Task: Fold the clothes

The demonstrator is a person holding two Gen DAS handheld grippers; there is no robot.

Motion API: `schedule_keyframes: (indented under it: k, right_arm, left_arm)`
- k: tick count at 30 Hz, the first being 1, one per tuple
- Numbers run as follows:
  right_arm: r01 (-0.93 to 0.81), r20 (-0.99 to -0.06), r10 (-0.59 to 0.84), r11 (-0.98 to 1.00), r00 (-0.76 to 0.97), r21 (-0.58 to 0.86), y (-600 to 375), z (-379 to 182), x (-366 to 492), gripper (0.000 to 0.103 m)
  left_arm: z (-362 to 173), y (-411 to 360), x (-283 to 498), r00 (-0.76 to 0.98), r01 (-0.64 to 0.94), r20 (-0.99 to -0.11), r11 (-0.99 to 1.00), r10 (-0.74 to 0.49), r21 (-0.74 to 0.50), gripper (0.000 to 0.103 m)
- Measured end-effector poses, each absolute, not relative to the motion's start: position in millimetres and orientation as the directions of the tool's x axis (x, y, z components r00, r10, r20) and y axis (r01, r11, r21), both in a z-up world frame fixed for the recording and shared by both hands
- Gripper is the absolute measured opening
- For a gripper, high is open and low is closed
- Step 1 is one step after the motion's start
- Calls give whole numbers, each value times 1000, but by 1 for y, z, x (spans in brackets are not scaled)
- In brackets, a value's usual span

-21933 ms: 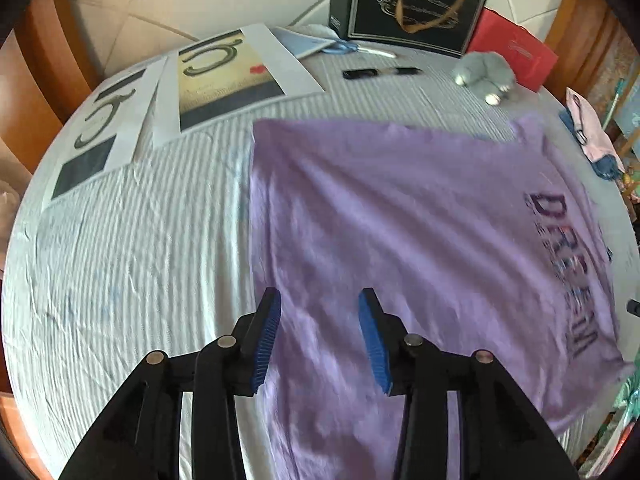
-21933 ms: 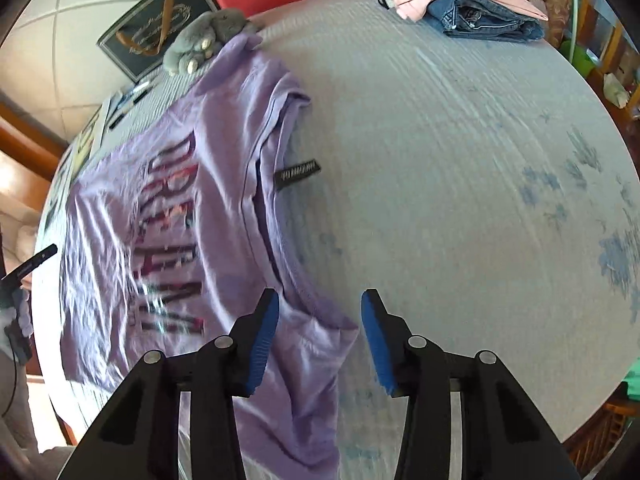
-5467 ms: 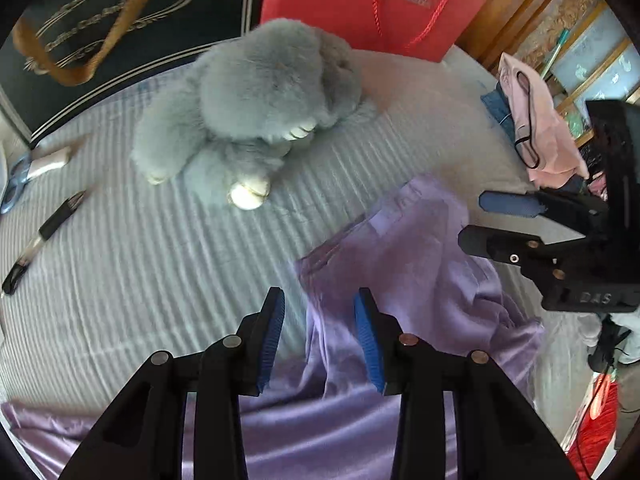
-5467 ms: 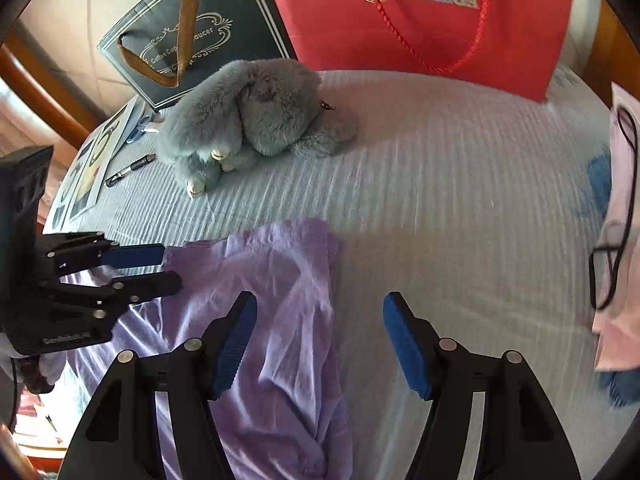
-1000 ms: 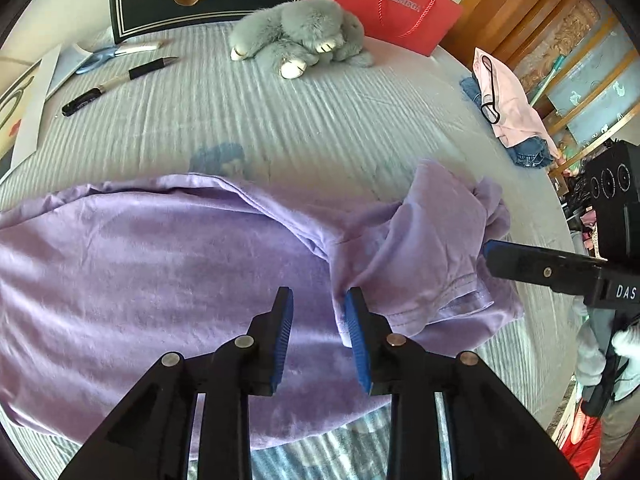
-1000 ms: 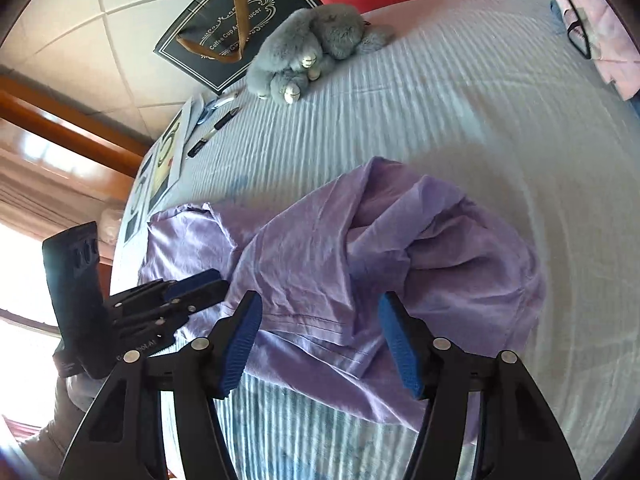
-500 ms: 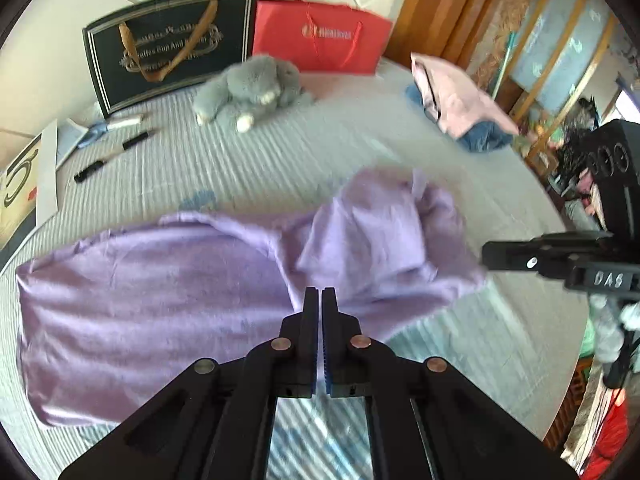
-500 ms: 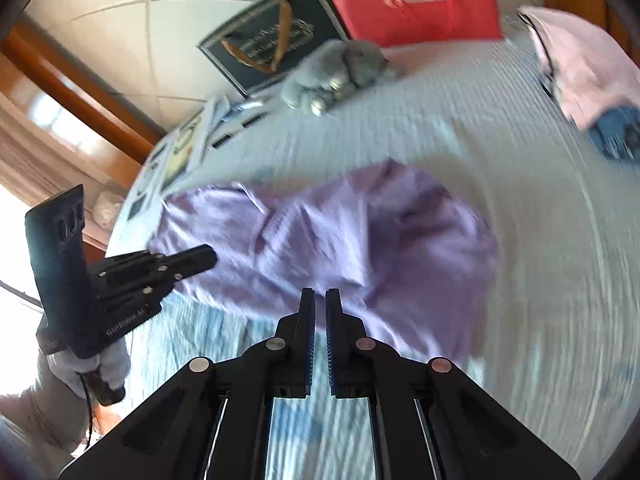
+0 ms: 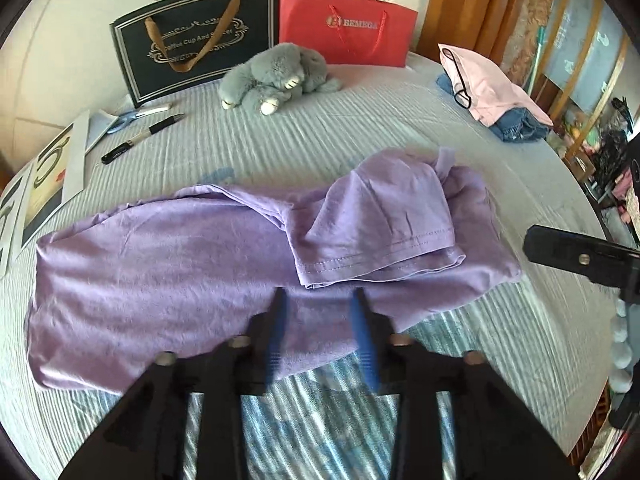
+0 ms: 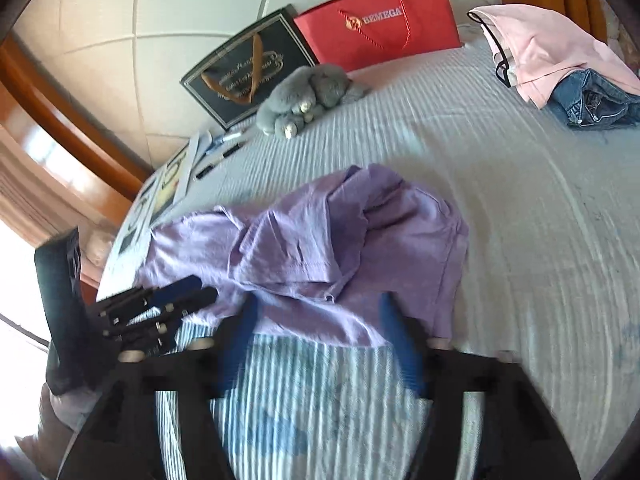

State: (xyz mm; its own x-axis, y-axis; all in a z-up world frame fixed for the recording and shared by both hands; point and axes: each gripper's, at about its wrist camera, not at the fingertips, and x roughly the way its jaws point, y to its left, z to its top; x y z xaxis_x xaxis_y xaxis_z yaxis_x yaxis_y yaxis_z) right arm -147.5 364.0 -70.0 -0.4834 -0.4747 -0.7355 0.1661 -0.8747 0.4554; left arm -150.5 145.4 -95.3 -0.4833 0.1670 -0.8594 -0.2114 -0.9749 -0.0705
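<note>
My left gripper (image 9: 320, 332) part open, holding nothing, above near hem of purple shirt (image 9: 160, 264). Right gripper (image 10: 320, 344) wide open, empty, same hem.

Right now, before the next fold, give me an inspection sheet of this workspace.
Surface: bed under a striped pale sheet, with blue print near the front edge.
Job's things: purple T-shirt lies partly folded, one sleeve turned over its top; the right end is bunched.
Clutter: grey plush toy, black gift bag, red gift bag, pen, scissors, printed sheets, pink garment over folded jeans.
Grippers: left gripper and right gripper both have open jaws, holding nothing, at the shirt's near edge.
Cables: nothing seen.
Surroundings: padded headboard, wooden frame, crowded shelves at right.
</note>
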Motion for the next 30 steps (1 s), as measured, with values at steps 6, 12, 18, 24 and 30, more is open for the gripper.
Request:
schedule_keyframes:
  k: [6,12,18,24,30]
  right_arm:
    - [109,-581,-258,-954,-772,279,357,-18,-100,91]
    - [2,-633,-172,-965,-755,261,348,-26,-101,84]
    - [-1,-722,-256,-942,-643,335,344,-54,-127,89]
    - [124,-762,-349,-933,-546,338,331,-78,-166,67]
    - [198,-813,-381,-924,-441,326,315,-101,-198,35]
  left_arm:
    - [-87,127,-138,-535,-161,-821,-978,198,-130,48]
    - [-102,106,-150,-449,-132,-855,-965,260,-224,48]
    - [-105,109,-160,-456,-121,-862,-975,223,-188,48]
    - [-104,116,-175,-497,-72,-850,-985,174,-160,47]
    - [-120,119,-192,-463,-40,-870,-985,169,-170,34]
